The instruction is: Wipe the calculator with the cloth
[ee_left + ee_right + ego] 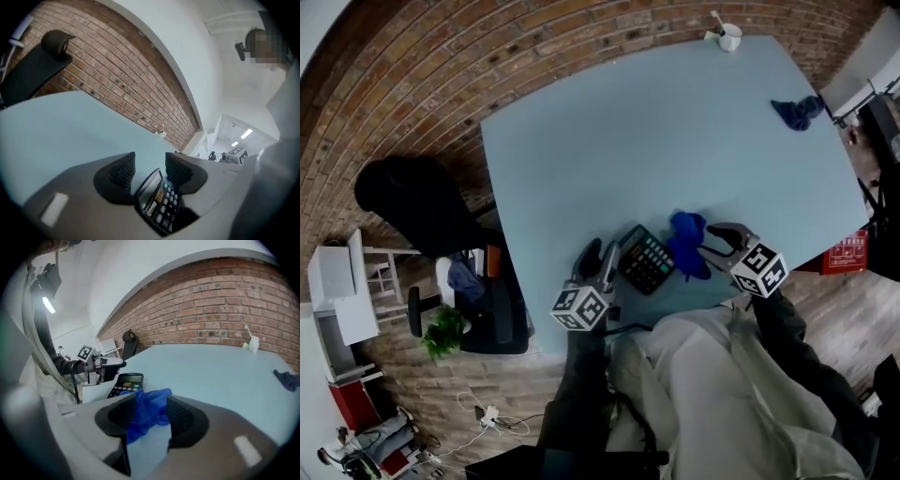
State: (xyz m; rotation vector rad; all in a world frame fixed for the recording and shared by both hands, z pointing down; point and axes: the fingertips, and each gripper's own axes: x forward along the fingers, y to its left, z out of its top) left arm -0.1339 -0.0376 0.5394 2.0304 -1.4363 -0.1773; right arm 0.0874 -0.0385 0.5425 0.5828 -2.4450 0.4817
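**Jaws open on calculator and cloth: hazards from here**

Left gripper point(150, 169) reads closest in my feed. Its 2 jaws stand well apart, and the calculator point(161, 204) lies between them with its display end pointing out past the pads. I see a gap beside one pad, so I judge nothing is clamped. The right gripper point(149, 416) is spread equally wide. The blue cloth point(151, 401) sits bunched between its jaws, loose on the table point(220, 371) and, as far as I can tell, not pinched.

Hazards, in my judgement:
1. With the calculator unclamped, a wipe stroke could push it across the smooth table and out from between the left jaws.
2. Closing the right jaws on too little fabric could let the cloth slip out mid-stroke.
3. Hard pads bearing on the keys could press or scuff them.

Calculator condition: black case, grey display, rows of pale keys, with a green key and an orange patch near the display. It lies just beyond the right jaws, just beside the cloth's far edge.
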